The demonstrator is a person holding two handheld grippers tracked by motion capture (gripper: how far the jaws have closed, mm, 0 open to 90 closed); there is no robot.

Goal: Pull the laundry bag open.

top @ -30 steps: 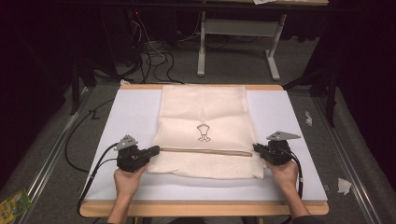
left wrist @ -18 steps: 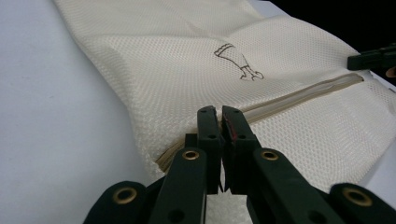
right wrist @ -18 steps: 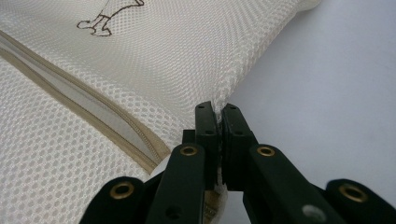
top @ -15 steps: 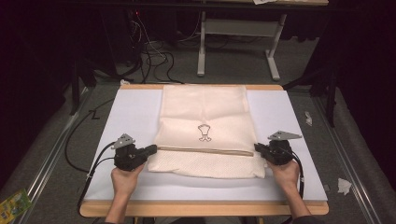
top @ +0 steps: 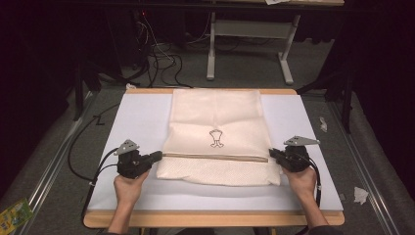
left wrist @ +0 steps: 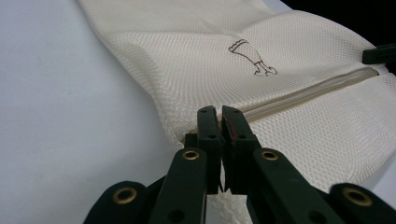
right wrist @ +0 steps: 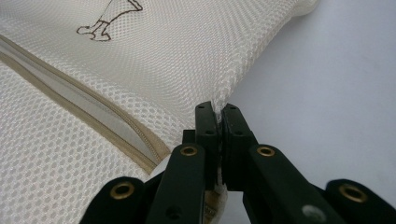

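A cream mesh bag point(top: 215, 117) lies flat on the white table top point(top: 137, 117), with a beige zipper point(top: 215, 156) across its near part and a small dark logo point(top: 216, 138) above it. My left gripper point(top: 157, 156) sits at the bag's left edge by the zipper end. In the left gripper view its jaws point(left wrist: 219, 114) are shut, with mesh point(left wrist: 289, 116) pinched between them. My right gripper point(top: 272, 152) holds the bag's right edge at zipper height. The right gripper view shows it point(right wrist: 218, 112) shut on a fold of mesh point(right wrist: 163, 60) beside the zipper point(right wrist: 70, 102).
The table's wooden front edge point(top: 210, 219) runs close to the hands. Cables point(top: 161, 58) and a metal table frame point(top: 244, 44) stand on the floor behind. Crumpled paper scraps point(top: 360, 195) lie on the floor to the right, and a green packet point(top: 14, 215) at the bottom left.
My left gripper has drawn slightly to the left with the bag's edge, and the right gripper has eased a little to the right. The bag lies a bit more taut along the zipper.
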